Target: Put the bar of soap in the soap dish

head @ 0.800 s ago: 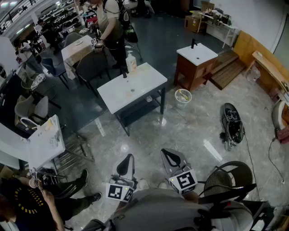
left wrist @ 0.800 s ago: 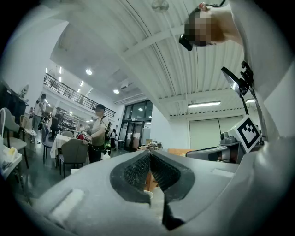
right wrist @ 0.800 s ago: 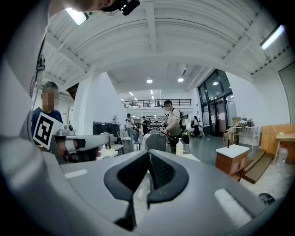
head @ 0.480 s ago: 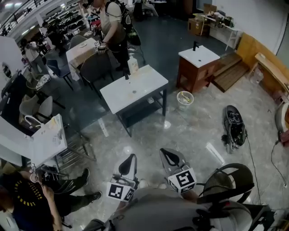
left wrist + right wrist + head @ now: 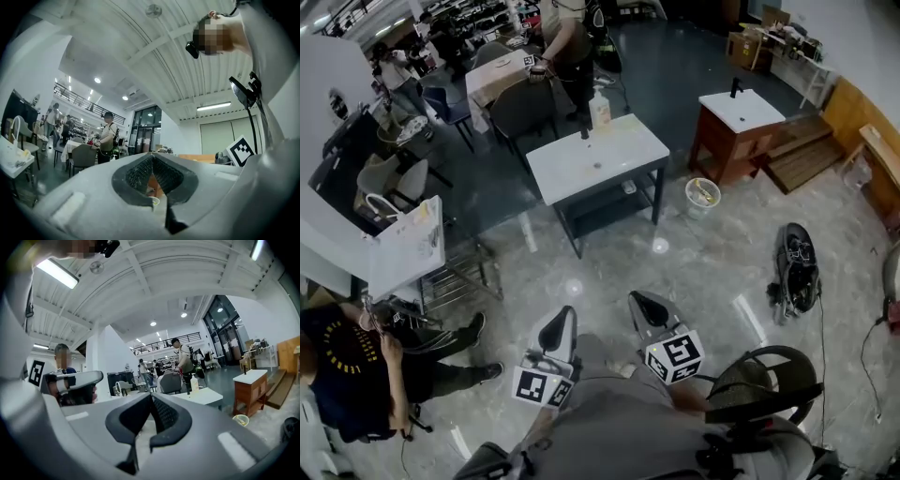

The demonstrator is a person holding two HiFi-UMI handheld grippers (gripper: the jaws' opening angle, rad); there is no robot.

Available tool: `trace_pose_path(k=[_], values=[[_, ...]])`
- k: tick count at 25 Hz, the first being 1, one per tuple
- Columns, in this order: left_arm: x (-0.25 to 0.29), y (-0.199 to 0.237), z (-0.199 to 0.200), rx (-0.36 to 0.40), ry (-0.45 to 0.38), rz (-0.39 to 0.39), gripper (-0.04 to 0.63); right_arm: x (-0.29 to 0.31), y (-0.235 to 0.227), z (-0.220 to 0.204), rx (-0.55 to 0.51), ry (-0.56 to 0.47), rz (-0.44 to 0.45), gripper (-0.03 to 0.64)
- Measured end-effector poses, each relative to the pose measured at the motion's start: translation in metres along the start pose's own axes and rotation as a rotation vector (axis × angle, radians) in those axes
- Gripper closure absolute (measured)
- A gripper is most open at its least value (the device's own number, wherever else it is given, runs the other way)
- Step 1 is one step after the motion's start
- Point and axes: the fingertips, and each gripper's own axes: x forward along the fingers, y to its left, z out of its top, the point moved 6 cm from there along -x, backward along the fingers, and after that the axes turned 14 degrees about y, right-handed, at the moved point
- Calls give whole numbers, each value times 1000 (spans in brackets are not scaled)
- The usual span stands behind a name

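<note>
Both pairs of jaws stand closed on nothing: the left gripper (image 5: 157, 185) shows its ribbed black pads meeting at the tips with only a diamond-shaped gap behind them, and the right gripper (image 5: 146, 425) looks the same, dark rubbery pads set in smooth grey plastic shells. In the head view they are held side by side close to the person's body, well apart from any work surface. Neither the bar of soap nor the soap dish can be made out in any view (they may lie on the white washstand (image 5: 623, 152) across the room, but from here its top shows only a dark tap (image 5: 584, 131) and a pale pump bottle (image 5: 600, 110)). I judge the task to be at its very start, the approach: the next move calls for walking up to that washstand, finding the soap and opening one pair of jaws before reaching. Its top looks smooth and matte on a dark frame; the floor (image 5: 703, 267) is glossy marbled stone that mirrors the lights. Soap is likely slick, so a square, firm hold would suit.
</note>
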Motion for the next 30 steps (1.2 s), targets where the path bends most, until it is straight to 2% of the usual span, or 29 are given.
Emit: trace_pose_path(k=[6,10,14,22,30], values=[[-2,12,-6,-60,-17,44,603,5,-5,-4,-26,7,-14,592],[3,24,-4,-68,-18,75,603,9,-12,0,-19,6,-17,586],[20,31,-7,-61,-17,67,603,16,-28,-1,-5,3,-25,601],[64,58,-16,-85,-11,28,603,45,-66,-2,33,38,-100,604],[123,121,-10,-80,-18,12,603,116,-88,33,6,39,-130,617]])
